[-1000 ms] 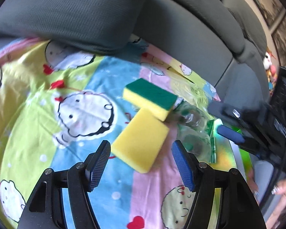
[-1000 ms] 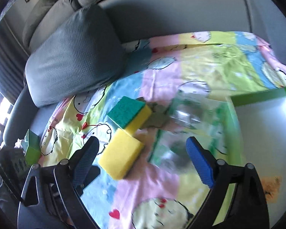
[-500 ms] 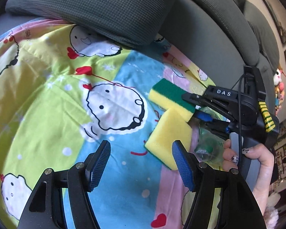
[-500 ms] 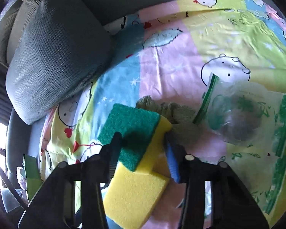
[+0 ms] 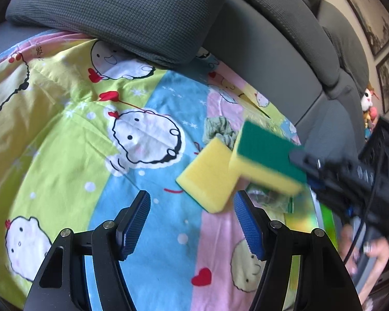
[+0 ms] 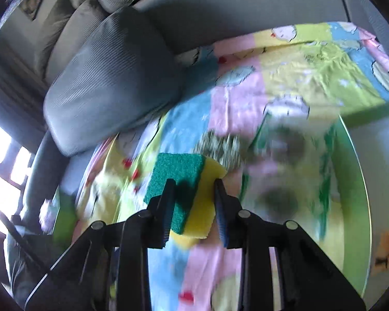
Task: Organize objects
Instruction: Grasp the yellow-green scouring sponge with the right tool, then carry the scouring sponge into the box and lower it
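Through my left tongs' camera, my left tongs point(image 5: 192, 223) are open with nothing between them, above the cartoon blanket point(image 5: 64, 140). A plain yellow sponge point(image 5: 207, 176) lies flat on the blanket just past them. Its long side runs from near my tongs up toward the gray pillow point(image 5: 122, 10). Right beside it, my right tongs point(image 5: 308, 171) hold the green-topped sponge point(image 5: 264, 155) up off the blanket, green side up. Its long side points up and left toward the pillow.

Through my right tongs' camera, my right tongs point(image 6: 193, 199) are squeezing shut on the green-topped sponge point(image 6: 184, 181), which sits between the two pads. Its green face is on the left and its yellow side on the right. The sponge sticks out ahead of my tongs, toward the gray pillow point(image 6: 111, 83). The rest is blurry.
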Demonstrator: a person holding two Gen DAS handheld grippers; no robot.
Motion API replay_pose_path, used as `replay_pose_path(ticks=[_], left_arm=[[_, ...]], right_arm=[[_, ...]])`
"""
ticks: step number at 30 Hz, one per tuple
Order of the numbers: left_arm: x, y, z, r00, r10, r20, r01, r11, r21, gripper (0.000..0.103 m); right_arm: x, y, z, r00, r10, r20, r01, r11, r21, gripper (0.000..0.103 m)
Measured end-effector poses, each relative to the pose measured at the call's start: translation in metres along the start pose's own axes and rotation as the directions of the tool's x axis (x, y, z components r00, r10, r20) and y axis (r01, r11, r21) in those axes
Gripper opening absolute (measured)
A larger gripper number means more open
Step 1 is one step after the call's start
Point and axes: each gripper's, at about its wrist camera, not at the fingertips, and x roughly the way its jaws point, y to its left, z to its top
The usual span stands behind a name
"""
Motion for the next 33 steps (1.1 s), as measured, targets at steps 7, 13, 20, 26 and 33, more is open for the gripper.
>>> replay_pose_path(ticks=[7, 13, 20, 26, 33], left_arm=[[0.005, -0.015, -0.017, 0.998, -0.016, -0.066, 0.02, 0.998, 0.052, 0.068], [0.024, -0.03, -0.036, 0.987, -0.051, -0.154, 0.066, 0.993, 0.094, 0.068], [0.043, -0.043, -0.055, 0.976, -0.038, -0.215, 0.067, 0.989, 0.132, 0.068], [0.047, -0.055, -0.061, 0.975, -0.055, -0.215, 0.092, 0.982, 0.165, 0.064], [0.048, -0.068, -0.069, 0.982, 0.005, -0.19, 0.04, 0.971, 0.234, 0.053]], right_arm=[[-0.013, -0.01, -0.048, 0.99, 0.033, -0.14, -0.039, 0.998, -0.039, 0.029], [-0.003, -0.032, -0.074, 0.978, 0.0, -0.211, -0.007, 1.0, -0.031, 0.032], [0.004, -0.046, -0.081, 0.972, -0.088, -0.216, 0.084, 0.996, -0.027, 0.06], [-0.002, -0.053, -0.078, 0.982, -0.052, -0.183, 0.053, 0.999, 0.001, 0.06], [0.014, -0.058, -0.084, 0.974, -0.018, -0.227, 0.026, 0.999, 0.029, 0.049]])
